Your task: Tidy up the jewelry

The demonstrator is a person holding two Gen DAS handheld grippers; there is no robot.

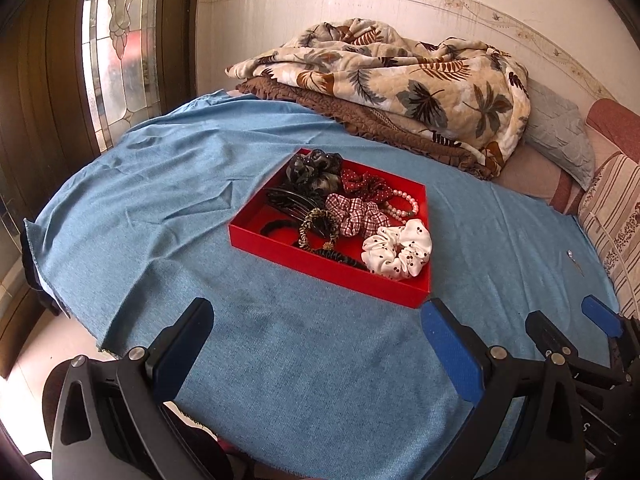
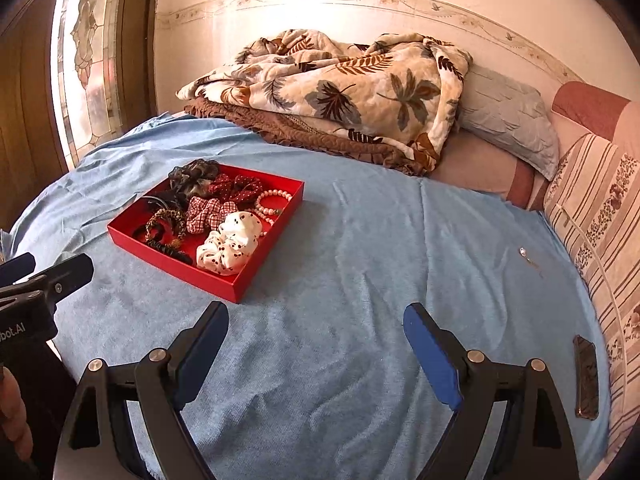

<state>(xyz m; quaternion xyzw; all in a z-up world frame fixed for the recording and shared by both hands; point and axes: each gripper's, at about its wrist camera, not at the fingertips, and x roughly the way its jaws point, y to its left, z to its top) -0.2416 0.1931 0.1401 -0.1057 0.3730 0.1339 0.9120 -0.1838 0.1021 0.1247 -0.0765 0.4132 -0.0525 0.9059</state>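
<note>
A red tray (image 1: 320, 266) (image 2: 172, 266) sits on the blue cloth and holds several scrunchies, a dark comb and a pearl bracelet (image 1: 404, 204) (image 2: 269, 202). A white spotted scrunchie (image 1: 396, 252) (image 2: 228, 246) lies at its near corner. A small silver jewelry piece (image 1: 574, 258) (image 2: 526, 256) lies on the cloth far to the right of the tray. A dark flat hair clip (image 2: 586, 380) lies near the right edge. My left gripper (image 1: 316, 332) is open and empty in front of the tray. My right gripper (image 2: 316, 336) is open and empty, right of the tray.
A folded leaf-print blanket (image 1: 400, 80) (image 2: 340, 84) on a brown one lies behind the tray. A grey pillow (image 2: 508, 116) and striped cushions (image 2: 600, 216) line the right side. A stained-glass door (image 1: 116, 40) stands at left. The cloth's edge (image 1: 80, 292) drops off at left.
</note>
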